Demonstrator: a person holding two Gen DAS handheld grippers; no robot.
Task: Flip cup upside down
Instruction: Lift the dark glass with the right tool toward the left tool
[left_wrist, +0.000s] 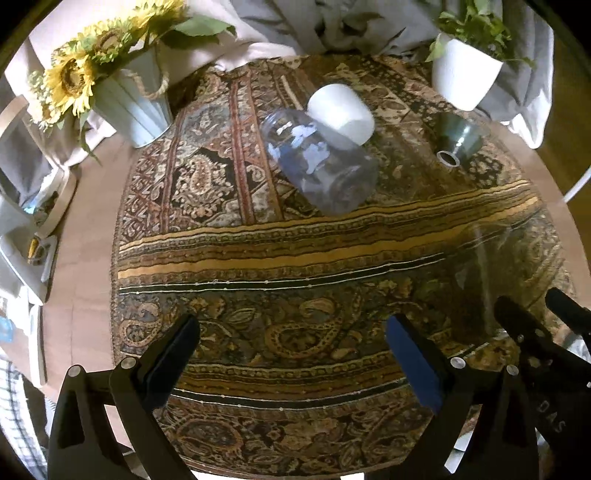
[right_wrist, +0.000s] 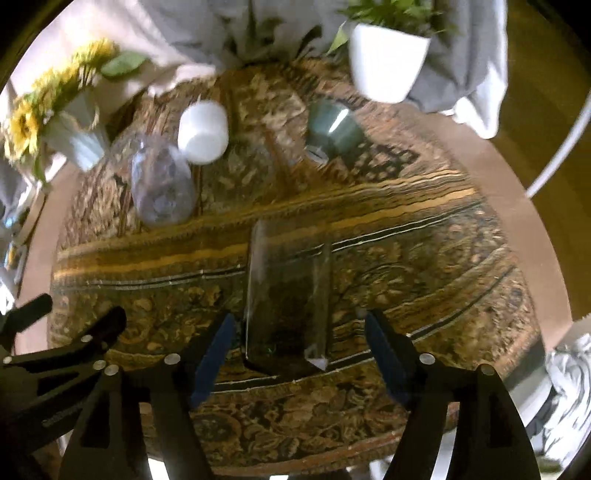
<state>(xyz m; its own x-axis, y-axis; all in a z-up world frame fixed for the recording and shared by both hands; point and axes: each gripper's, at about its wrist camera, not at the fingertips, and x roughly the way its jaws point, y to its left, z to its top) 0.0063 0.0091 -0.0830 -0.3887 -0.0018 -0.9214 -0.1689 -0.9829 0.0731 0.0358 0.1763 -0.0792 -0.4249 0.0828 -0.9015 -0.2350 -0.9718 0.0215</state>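
Note:
A tall clear glass cup (right_wrist: 288, 295) stands on the patterned cloth right in front of my right gripper (right_wrist: 299, 332), between its open fingers without clear contact. It shows faintly at the right of the left wrist view (left_wrist: 491, 258). A clear glass jar (left_wrist: 317, 162) (right_wrist: 162, 184), a white cup (left_wrist: 341, 112) (right_wrist: 203, 131) and a green glazed cup (left_wrist: 458, 138) (right_wrist: 330, 127) stand upside down further back. My left gripper (left_wrist: 291, 336) is open and empty over the near cloth.
A vase of sunflowers (left_wrist: 125, 99) (right_wrist: 70, 136) stands at the back left, a white plant pot (left_wrist: 465, 74) (right_wrist: 386, 61) at the back right. The patterned cloth (left_wrist: 295, 258) covers a round table; clutter lies beyond its left edge.

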